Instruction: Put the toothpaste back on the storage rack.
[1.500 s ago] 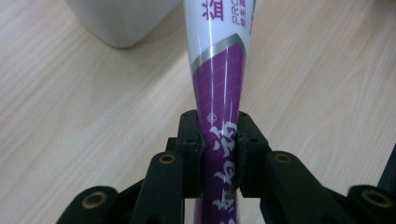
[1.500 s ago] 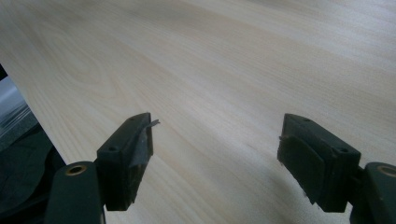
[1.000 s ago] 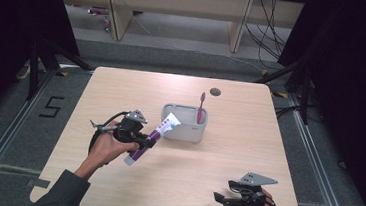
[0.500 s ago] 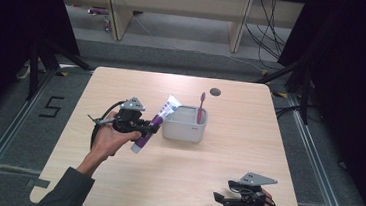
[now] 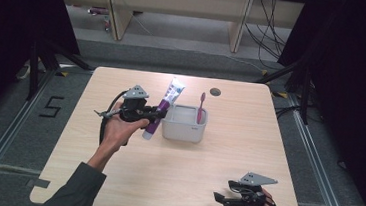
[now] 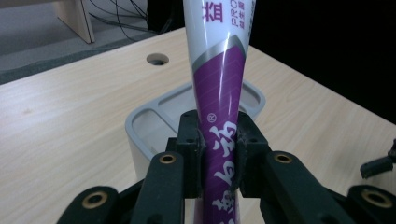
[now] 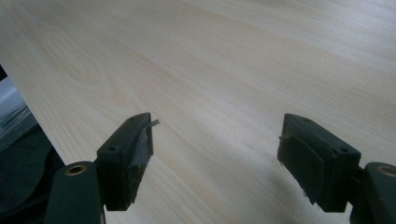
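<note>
Toothpaste tube (image 5: pixel 162 108), purple at the bottom and white toward the top, is clamped in the left gripper (image 5: pixel 156 114) above the worktop (image 5: pixel 174 177). It stands tilted, with its white end leaning up and away toward the far edge, just to the left of the grey tray (image 5: pixel 183 129). In the left gripper view both black jaws press on the purple part of the tube (image 6: pixel 219 140) from either side, and the tray (image 6: pixel 140 135) lies right behind it. A pink toothbrush (image 5: pixel 200 107) stands upright in the tray at its right end. A small round hole (image 5: pixel 215 92) sits in the worktop beyond the tray, near the far edge. The right gripper (image 5: pixel 220 200) rests low at the near right corner of the worktop, well apart from the tray; in the right gripper view its jaws stand wide apart with nothing but bare wood (image 7: pixel 224 70) between them
</note>
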{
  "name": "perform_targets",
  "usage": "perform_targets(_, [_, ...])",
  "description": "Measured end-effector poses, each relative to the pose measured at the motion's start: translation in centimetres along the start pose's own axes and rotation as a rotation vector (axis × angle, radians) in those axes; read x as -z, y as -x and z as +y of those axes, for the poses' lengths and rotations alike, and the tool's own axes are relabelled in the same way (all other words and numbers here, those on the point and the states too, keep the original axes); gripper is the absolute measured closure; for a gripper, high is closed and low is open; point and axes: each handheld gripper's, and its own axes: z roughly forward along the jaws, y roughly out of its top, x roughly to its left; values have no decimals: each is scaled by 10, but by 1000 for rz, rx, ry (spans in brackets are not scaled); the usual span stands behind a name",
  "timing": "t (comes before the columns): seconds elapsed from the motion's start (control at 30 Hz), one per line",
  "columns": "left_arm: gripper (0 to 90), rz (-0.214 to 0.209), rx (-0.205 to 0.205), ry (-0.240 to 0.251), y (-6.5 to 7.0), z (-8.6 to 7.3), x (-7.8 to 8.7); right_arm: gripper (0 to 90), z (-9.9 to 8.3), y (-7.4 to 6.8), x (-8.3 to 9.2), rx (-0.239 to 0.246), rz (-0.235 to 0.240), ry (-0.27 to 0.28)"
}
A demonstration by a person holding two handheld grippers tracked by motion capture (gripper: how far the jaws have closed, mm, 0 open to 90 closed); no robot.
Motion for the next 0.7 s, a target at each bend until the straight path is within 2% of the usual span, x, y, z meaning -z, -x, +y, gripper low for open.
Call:
perform_targets(0.07, [753, -1, 11, 37, 0, 3, -4, 266, 0, 0, 0, 1, 0, -1])
perform_targets(0.17, [753, 10, 5, 53, 0, 6, -6, 266, 0, 0, 0, -3, 3, 0])
perform_targets(0.27, [753, 20, 16, 80, 2, 11, -11, 266, 0, 0, 0, -5, 5, -1])
perform_targets(0.4, [754, 26, 12, 97, 4, 18, -20, 266, 0, 0, 0, -11, 9, -7])
perform_targets(0.5, [754, 29, 13, 119, 7, 23, -27, 266, 0, 3, -1, 17, 9, 6])
perform_targets(0.6, [754, 26, 23, 137, 8, 27, -31, 266, 0, 2, 1, 6, -8, 4])
perform_targets(0.7, [754, 30, 20, 142, 9, 30, -35, 266, 0, 2, 1, -7, -1, 1])
